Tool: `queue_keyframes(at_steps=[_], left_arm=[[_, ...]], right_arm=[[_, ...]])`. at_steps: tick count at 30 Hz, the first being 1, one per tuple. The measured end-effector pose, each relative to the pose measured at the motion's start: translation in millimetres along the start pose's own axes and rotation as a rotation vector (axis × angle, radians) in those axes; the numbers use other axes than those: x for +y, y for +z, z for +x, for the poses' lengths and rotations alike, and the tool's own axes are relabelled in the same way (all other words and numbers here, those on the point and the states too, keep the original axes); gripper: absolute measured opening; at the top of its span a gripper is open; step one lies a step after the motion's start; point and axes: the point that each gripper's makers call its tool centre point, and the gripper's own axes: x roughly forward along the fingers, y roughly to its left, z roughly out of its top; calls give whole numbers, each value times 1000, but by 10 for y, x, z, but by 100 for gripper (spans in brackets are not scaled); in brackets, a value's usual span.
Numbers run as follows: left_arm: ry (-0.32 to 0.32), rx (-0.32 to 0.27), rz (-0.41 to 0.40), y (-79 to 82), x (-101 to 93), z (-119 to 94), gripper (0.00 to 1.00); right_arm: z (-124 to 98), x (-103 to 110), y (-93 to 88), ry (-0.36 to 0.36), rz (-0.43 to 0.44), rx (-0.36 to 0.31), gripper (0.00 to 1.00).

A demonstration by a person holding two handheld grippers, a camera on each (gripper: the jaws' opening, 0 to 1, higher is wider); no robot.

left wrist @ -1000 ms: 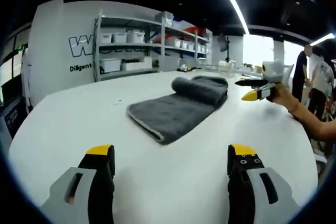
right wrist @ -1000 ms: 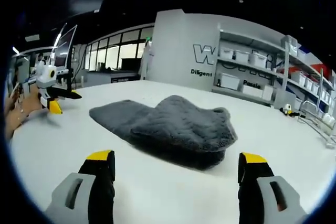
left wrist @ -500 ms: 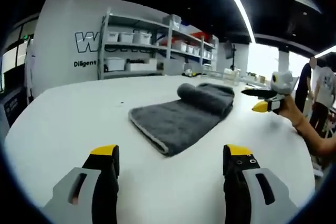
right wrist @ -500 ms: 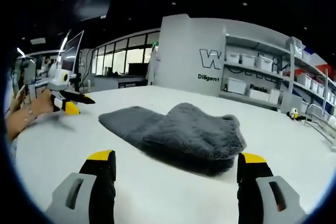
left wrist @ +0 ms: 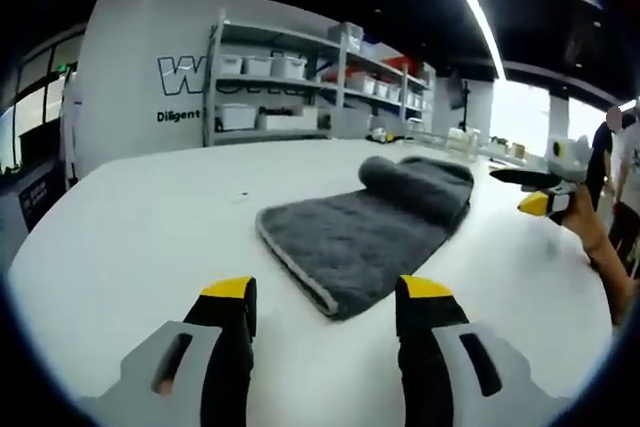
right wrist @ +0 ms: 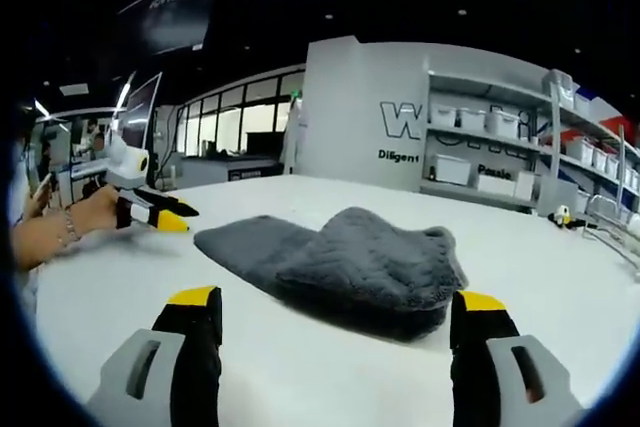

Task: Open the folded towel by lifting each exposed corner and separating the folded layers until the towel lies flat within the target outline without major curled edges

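Observation:
A grey towel [left wrist: 360,232] lies folded on the white table [left wrist: 140,237], its far end rolled into a thick bulge [left wrist: 420,182]. In the left gripper view my left gripper [left wrist: 327,295] stands open just short of the towel's near corner, with nothing between its jaws. My right gripper [left wrist: 535,192], held in a hand, hovers beside the rolled end. In the right gripper view the towel [right wrist: 340,262] lies just beyond my open, empty right gripper [right wrist: 337,299], bulge nearest. The left gripper [right wrist: 160,212] is at the towel's far flat end.
Metal shelves [left wrist: 290,87] with white bins stand behind the table, against a white wall with dark lettering [right wrist: 400,122]. A person [left wrist: 625,177] stands at the far right of the left gripper view. Windows [right wrist: 225,132] line the back of the room.
The left gripper's jaws have narrowed somewhat and it has come closer to the towel's near corner. The right gripper has held its place at the rolled end.

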Motion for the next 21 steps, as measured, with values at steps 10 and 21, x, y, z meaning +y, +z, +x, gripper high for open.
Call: queue_keyframes(at_steps=[10, 21], left_arm=[[13, 43, 17, -119, -36, 148, 39], [5, 63, 15, -208, -75, 236, 23]], right_arm=[[-18, -3, 24, 5, 16, -12, 96], [-20, -6, 17, -17, -22, 3, 96]])
